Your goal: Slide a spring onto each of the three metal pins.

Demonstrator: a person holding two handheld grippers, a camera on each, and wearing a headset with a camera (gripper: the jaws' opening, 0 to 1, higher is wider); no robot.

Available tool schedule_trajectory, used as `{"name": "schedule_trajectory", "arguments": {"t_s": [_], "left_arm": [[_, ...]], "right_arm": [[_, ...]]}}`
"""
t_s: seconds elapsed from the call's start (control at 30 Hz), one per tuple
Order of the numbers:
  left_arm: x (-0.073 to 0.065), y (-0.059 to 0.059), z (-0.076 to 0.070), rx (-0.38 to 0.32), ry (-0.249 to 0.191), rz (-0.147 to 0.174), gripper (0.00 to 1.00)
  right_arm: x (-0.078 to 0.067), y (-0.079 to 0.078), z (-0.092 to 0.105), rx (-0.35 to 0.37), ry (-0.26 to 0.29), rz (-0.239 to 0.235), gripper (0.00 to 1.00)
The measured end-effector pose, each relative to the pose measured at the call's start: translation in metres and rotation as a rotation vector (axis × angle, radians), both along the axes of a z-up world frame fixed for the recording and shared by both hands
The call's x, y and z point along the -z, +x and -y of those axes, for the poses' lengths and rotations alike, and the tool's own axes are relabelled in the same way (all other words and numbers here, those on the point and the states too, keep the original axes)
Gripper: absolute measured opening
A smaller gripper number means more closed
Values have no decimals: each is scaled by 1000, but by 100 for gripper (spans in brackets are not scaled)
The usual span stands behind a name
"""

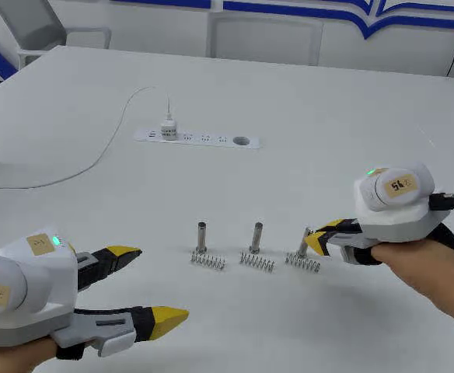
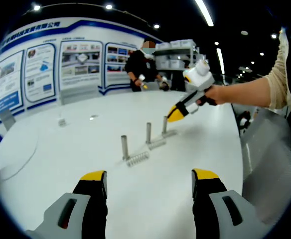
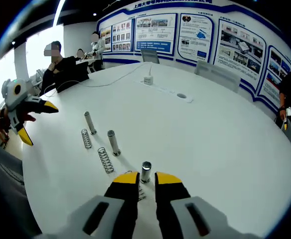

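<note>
Three upright metal pins stand in a row: left pin [image 1: 201, 235], middle pin [image 1: 256, 236], right pin [image 1: 304, 243]. A spring lies flat on the white table in front of each: left spring [image 1: 208, 260], middle spring [image 1: 257, 263], right spring [image 1: 302, 263]. My right gripper [image 1: 315, 242] has its yellow tips nearly together, right beside the right pin [image 3: 145, 172], which stands just ahead of the tips; the spring [image 3: 141, 192] lies below the jaws. My left gripper [image 1: 155, 284] hangs wide open, holding nothing, to the near left of the pins [image 2: 124, 148].
A white power strip [image 1: 197, 139] with a plug and cable lies further back on the table [image 1: 305, 116]. Chairs stand at the far edge. Several people sit or stand beyond the table, one person [image 2: 144, 69] by the wall boards.
</note>
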State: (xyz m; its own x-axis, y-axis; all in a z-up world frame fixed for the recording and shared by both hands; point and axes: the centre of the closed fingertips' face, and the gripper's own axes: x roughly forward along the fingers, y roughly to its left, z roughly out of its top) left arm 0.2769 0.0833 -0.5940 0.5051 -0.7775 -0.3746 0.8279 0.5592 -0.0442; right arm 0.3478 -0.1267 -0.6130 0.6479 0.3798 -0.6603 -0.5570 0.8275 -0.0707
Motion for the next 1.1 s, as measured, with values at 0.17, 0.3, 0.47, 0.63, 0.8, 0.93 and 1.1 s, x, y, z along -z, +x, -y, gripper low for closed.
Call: {"name": "schedule_trajectory", "arguments": {"t_s": [0.17,0.3,0.47,0.63,0.8,0.93,1.1], "left_arm": [[1,0,0,0,3,-1,70],[2,-1,1,1,5,-3,70],[1,-1,2,3,4,-4,70],[2,-1,1,1,7,-6,70],[4,-1,1,-1,8,-10,70],[5,-2,1,-3,8,-14,70],[6,-2,0,-6,9,-16,70]], "right_arm": [[7,-6,5,-26,-7,-8,16],[12,-11,6,-67,-16,-18,17],[18,-16,5,-116,-21,-35,17],[26,-21,1,-181,-39,-55,17],[31,-21,-2,-209,-40,-64,17],[38,-22,-3,-231,-58,-82,17],[42,-22,-2,-241,-66,-88,17]]}}
